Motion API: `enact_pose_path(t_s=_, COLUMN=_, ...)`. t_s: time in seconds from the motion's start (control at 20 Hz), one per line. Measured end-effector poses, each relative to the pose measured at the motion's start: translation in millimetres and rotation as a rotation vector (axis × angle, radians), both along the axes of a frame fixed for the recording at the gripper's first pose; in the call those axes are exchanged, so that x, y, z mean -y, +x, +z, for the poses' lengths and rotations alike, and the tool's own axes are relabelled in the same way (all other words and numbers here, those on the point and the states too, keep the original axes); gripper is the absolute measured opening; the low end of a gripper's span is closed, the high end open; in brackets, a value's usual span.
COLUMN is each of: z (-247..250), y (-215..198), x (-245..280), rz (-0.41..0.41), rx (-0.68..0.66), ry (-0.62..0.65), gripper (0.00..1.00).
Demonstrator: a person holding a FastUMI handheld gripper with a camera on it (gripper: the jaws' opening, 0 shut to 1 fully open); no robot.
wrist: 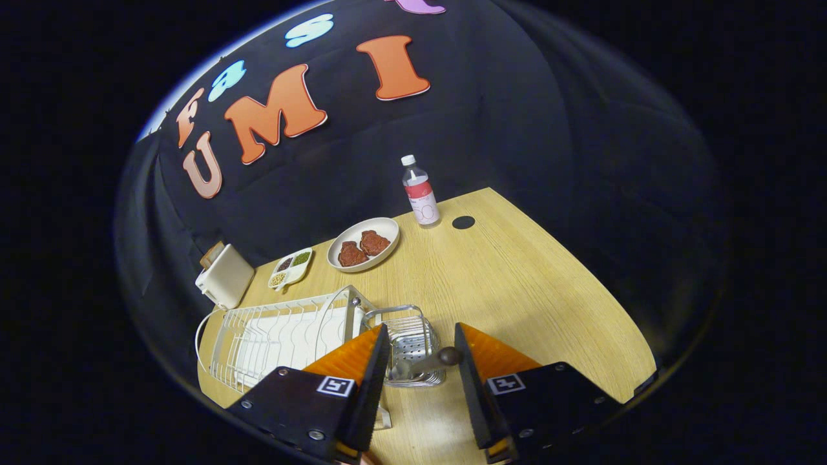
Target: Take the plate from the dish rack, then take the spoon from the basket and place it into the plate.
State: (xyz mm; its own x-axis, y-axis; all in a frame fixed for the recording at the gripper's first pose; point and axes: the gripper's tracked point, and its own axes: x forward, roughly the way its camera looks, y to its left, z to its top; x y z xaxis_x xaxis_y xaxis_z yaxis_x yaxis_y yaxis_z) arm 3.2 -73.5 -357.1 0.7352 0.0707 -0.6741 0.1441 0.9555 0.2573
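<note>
Gripper view: the gripper (421,361) hangs open over the basket (407,342); spoon (423,365) between its fingers, seemingly ungripped.

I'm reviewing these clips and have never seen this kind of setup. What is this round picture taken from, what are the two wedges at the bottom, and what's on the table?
The camera rides on hand-held tongs and looks forward along their two fingers, the wedges you see. The fingers stand apart, open. Between them lies a spoon, its handle sticking out of a small metal basket; neither finger presses on it yet. Beside the basket is a white dish rack holding a white plate upright at the end nearest the basket. Farther along the wooden table sit a plate with two brown pieces of food, a small divided dish, a water bottle and a white toaster. Nothing is held.
</note>
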Motion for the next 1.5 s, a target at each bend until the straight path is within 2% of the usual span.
enact_pose_path(t_s=0.3, z=7, y=4, x=-9, rz=0.028, rx=0.014, ry=0.049, gripper=0.24)
enact_pose_path(t_s=0.4, z=10, y=-2, x=-20, rz=0.043, rx=-0.013, ry=0.11, gripper=0.18)
enact_pose_path(t_s=0.55, z=10, y=1, x=-21, rz=0.048, rx=-0.019, ry=0.096, gripper=0.16)
enact_pose_path(t_s=0.8, z=35, y=9, x=-23, rz=0.065, rx=0.028, ry=0.033, gripper=0.12)
enact_pose_path(t_s=1.05, z=59, y=12, x=-29, rz=0.083, rx=0.066, ry=0.003, gripper=0.12)
enact_pose_path(t_s=1.5, z=134, y=6, x=-36, rz=0.098, rx=0.176, ry=-0.018, gripper=0.12)
